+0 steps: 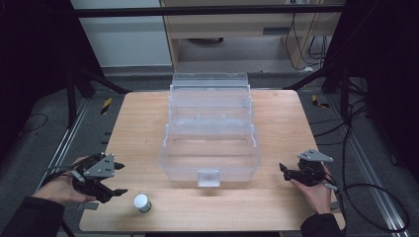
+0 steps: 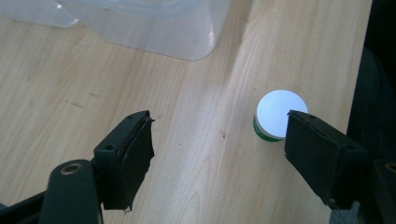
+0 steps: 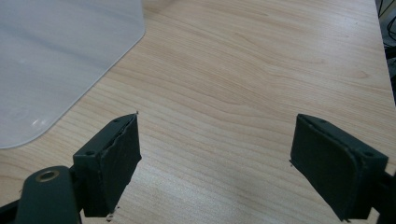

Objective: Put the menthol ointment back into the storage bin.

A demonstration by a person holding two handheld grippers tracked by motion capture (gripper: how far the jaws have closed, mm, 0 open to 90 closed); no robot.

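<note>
Clear tiered box sitting mid-bench, both grippers waiting at the near corners

The bench (image 1: 133, 118) is carrying the clear organizer box (image 1: 210, 131) dead center, probably for equal reach; the left gripper (image 1: 116, 179) and right gripper (image 1: 283, 171) are both hanging spread with nothing held, and 1 small white-capped jar (image 2: 279, 115) is standing near the front edge, just beside the left one.

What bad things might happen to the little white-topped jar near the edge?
1. The jar stands close to the table's near edge, so a bump from the open left claw might knock it off.
2. In the left gripper view, one side of the claw sits right by the jar while the other is far off; closing like that might tip it over.
3. Swinging wide, either claw might hit the clear box.
</note>
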